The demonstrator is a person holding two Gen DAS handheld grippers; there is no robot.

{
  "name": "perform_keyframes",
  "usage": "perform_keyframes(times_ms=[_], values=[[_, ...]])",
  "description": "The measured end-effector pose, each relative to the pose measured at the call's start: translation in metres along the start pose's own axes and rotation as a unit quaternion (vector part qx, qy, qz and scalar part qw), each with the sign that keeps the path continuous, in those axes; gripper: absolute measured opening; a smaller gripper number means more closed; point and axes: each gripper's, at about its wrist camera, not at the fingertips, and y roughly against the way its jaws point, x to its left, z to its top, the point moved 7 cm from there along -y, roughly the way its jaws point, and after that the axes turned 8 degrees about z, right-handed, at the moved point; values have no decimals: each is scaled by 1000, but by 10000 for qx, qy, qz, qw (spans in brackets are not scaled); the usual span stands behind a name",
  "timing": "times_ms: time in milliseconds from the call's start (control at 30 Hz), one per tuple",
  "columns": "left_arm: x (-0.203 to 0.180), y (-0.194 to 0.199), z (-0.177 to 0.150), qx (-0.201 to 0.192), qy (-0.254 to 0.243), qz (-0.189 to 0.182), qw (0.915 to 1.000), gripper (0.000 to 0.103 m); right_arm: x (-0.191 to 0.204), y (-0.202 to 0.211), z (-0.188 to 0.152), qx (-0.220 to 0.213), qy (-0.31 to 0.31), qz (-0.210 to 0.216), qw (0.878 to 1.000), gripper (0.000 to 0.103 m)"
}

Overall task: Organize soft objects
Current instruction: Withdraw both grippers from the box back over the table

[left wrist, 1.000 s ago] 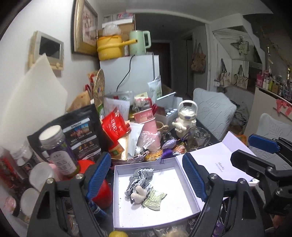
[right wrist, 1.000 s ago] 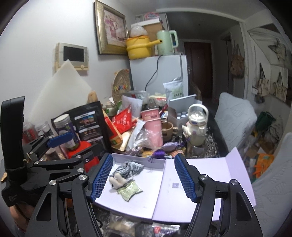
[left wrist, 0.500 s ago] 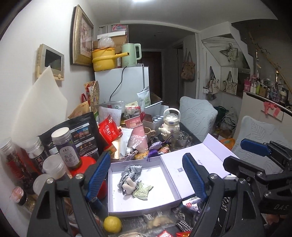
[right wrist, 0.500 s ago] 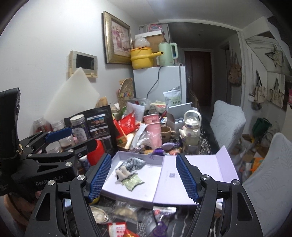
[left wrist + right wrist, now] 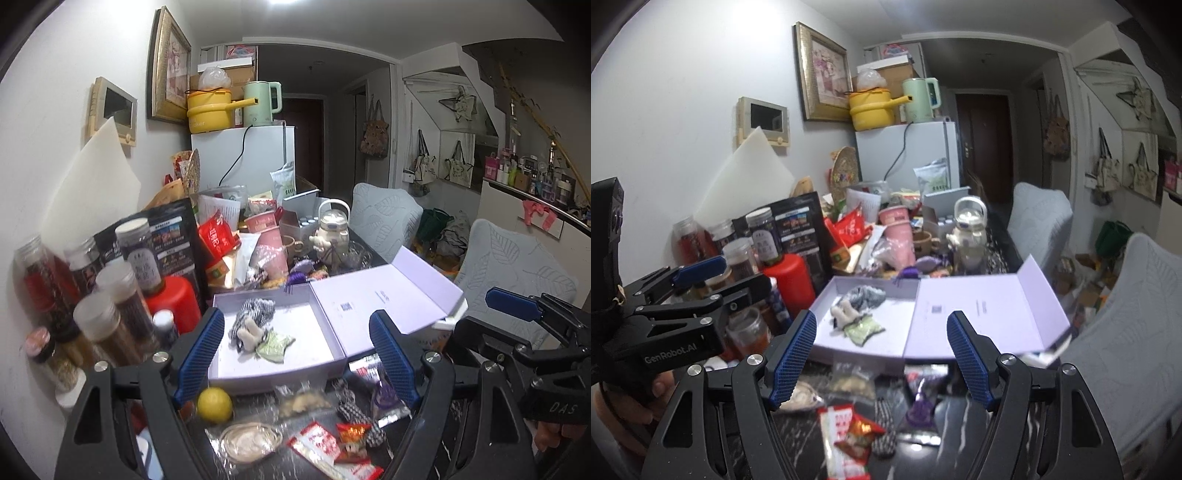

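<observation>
A dark marbled table (image 5: 979, 410) carries dense clutter against a white wall; a white fridge (image 5: 255, 155) stands at its far end, topped by a yellow pot (image 5: 208, 110) and a green kettle (image 5: 258, 103). Two pale quilted chairs (image 5: 384, 218) stand at the table's right side. Near the table's front edge lies an open lilac box (image 5: 314, 362), its lid (image 5: 384, 295) folded out flat to the right. Inside the box, toward its left rear, rest the soft objects: a checked cloth (image 5: 255, 314), a small cream plush (image 5: 249, 332) touching it, and a green sachet (image 5: 275, 345) just beside the plush. Jars (image 5: 99, 325) and a red bottle (image 5: 177, 299) crowd the box's left side. In front of the box lie a lemon (image 5: 214, 404), snack packets (image 5: 321, 443) and a checked scrap (image 5: 354, 413). The left tool (image 5: 295, 362) and the right tool (image 5: 881, 354) both hover before the box, jaws spread wide, holding nothing.
</observation>
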Motion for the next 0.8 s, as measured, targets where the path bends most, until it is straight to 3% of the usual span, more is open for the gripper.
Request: perform_keyframes(times_ms=[367, 800], values=[[-9, 22, -63, 351, -120, -51, 9993, 81, 10, 12, -55, 271, -122, 12, 9996, 74], [1, 13, -125, 821, 75, 51, 9966, 81, 20, -5, -117, 804, -235, 172, 9963, 74]])
